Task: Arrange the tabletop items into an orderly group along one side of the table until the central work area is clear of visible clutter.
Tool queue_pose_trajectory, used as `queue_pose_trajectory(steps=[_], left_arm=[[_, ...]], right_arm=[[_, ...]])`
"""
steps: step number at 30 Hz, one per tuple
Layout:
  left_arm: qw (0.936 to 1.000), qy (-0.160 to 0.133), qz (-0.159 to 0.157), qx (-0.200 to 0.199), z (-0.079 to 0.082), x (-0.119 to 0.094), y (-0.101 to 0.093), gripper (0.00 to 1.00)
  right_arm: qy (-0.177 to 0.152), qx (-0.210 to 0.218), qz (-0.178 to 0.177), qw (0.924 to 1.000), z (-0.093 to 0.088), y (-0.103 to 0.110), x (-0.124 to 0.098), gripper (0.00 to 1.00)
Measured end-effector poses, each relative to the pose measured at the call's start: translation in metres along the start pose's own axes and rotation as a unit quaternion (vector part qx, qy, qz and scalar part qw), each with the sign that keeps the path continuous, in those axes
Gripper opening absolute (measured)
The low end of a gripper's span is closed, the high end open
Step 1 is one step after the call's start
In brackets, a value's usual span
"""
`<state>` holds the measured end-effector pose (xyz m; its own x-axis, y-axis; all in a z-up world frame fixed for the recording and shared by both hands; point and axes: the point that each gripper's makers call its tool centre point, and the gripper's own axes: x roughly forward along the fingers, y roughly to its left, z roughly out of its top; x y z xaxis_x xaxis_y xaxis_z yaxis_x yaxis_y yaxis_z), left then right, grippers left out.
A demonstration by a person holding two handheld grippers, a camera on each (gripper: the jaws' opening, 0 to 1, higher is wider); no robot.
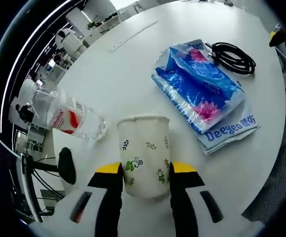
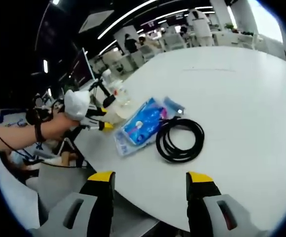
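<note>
Paper cup (image 1: 144,155) held by left gripper (image 1: 146,174) fingers; bottle (image 1: 66,114), tissue pack (image 1: 199,89) beside; right gripper (image 2: 150,178) wide.

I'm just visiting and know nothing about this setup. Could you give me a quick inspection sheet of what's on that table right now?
Surface: round white table, mostly bare on its far side.
Job's things: white paper cup with leaf print, upright between the left gripper's jaws; clear plastic water bottle with red label, lying on its side beside the cup; blue floral tissue pack, lying flat.
Clutter: nothing seen beyond those.
Grippers: left gripper has its jaws on either side of the cup; right gripper is open, holding nothing, over the table's near edge.
Cables: coiled black cable, on the table against the tissue pack.
Surroundings: office with desks, chairs and ceiling strip lights.
</note>
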<state>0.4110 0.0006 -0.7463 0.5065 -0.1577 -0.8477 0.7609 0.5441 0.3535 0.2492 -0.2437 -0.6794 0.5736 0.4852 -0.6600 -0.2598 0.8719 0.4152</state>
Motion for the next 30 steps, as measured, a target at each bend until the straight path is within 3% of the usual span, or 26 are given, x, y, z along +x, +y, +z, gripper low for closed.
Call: queue_pose_trajectory(steps=[11, 17, 19, 21, 23, 26, 30], left_arm=[[0.9971, -0.011, -0.018, -0.073, -0.013, -0.01, -0.009, 0.36], [0.9864, -0.024, -0.043, -0.157, -0.022, -0.015, -0.011, 0.36], [0.9863, -0.022, -0.042, -0.158, -0.027, -0.019, -0.009, 0.36], [0.9792, -0.032, -0.051, -0.194, -0.03, -0.021, -0.012, 0.36], [0.9773, -0.033, -0.053, -0.203, -0.036, -0.024, -0.011, 0.36], [0.9619, -0.055, -0.07, -0.259, -0.04, -0.03, -0.014, 0.36], [0.9468, -0.075, -0.083, -0.302, -0.047, -0.038, -0.016, 0.36]], right_arm=[[-0.006, -0.003, 0.002, 1.0, 0.003, 0.002, 0.001, 0.59], [-0.009, -0.002, 0.005, 0.9999, 0.007, 0.002, 0.005, 0.59], [-0.01, -0.002, 0.006, 0.9999, 0.009, 0.002, 0.006, 0.59], [-0.011, -0.003, 0.007, 0.9999, 0.01, 0.003, 0.006, 0.59], [-0.012, -0.003, 0.008, 0.9999, 0.011, 0.003, 0.007, 0.59], [-0.012, -0.003, 0.01, 0.9999, 0.012, 0.004, 0.009, 0.59], [-0.011, -0.004, 0.016, 0.9998, 0.013, 0.007, 0.012, 0.59]])
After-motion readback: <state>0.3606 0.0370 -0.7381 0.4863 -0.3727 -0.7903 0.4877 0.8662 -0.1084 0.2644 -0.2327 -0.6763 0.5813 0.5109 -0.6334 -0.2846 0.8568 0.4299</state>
